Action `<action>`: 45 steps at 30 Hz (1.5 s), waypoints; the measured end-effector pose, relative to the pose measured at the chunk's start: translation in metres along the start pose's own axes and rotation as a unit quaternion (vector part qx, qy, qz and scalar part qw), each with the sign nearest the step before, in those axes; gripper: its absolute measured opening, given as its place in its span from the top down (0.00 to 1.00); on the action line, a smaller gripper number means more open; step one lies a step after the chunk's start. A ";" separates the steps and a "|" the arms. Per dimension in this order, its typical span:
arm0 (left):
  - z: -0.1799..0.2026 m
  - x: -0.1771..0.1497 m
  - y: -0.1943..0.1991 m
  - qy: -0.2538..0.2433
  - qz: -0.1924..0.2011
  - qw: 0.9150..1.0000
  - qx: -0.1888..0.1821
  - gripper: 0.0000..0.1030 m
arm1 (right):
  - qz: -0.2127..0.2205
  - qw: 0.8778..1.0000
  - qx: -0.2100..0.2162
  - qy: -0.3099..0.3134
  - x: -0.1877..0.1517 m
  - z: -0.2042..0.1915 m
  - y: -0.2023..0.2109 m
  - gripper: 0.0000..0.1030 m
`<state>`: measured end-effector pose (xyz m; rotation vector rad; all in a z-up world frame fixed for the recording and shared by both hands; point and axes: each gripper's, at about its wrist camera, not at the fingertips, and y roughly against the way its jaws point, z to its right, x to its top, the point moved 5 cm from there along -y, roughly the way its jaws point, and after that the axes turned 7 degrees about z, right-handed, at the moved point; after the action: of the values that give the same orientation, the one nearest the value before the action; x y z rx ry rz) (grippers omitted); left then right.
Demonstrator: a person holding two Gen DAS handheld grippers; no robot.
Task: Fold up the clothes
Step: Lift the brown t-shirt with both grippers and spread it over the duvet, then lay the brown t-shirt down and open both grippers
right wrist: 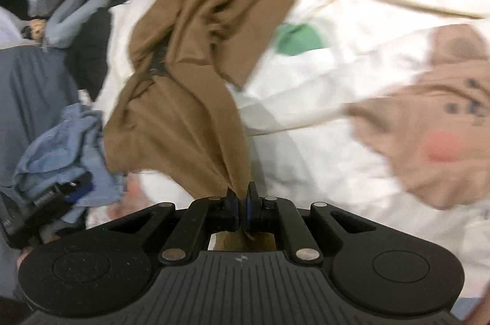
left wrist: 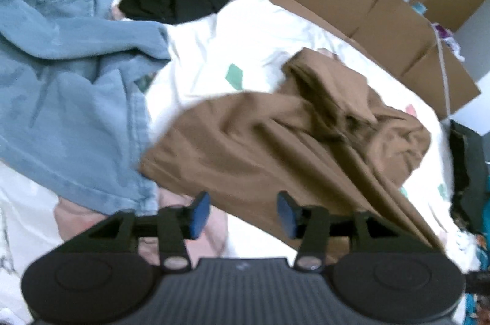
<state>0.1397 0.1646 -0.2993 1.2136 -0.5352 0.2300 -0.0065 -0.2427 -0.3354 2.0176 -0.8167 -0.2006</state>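
Brown garment (right wrist: 196,55) lies bunched on the white bedsheet (right wrist: 352,80), one edge clamped in the right gripper (right wrist: 241,204); left gripper (left wrist: 242,214), fingers apart, hovers beside it, likely spreading stage, needing a second edge.

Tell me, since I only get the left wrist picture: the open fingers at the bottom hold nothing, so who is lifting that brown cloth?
Observer: The right gripper is. Its fingers are shut on a bunched edge of the brown garment.
Operator: Is the whole cloth off the bed?
Observer: No. In the right wrist view it rises tight to the fingers, while its far part trails over the white sheet.
Operator: Anything else near it that I miss?
Observer: A beige printed patch with dark marks and a pink spot shows on the bedding to the right of the cloth. Whether it is a separate piece, I cannot tell.
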 end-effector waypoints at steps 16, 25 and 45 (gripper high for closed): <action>-0.007 -0.025 -0.075 -0.048 -0.053 0.997 0.040 0.33 | -0.008 0.993 -0.116 0.023 0.012 0.060 0.030 0.98; -0.003 -0.036 -0.093 -0.068 -0.070 0.995 0.030 0.91 | -0.015 0.991 -0.135 0.020 0.010 0.061 0.025 0.98; -0.067 -0.064 0.048 -0.068 -0.093 0.990 0.075 0.94 | -0.041 0.993 -0.108 0.019 -0.015 0.042 0.030 0.97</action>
<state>0.0814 0.2504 -0.3088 1.4239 -0.5255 0.0283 -0.0506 -0.2733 -0.3376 1.8461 -0.6607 -0.2847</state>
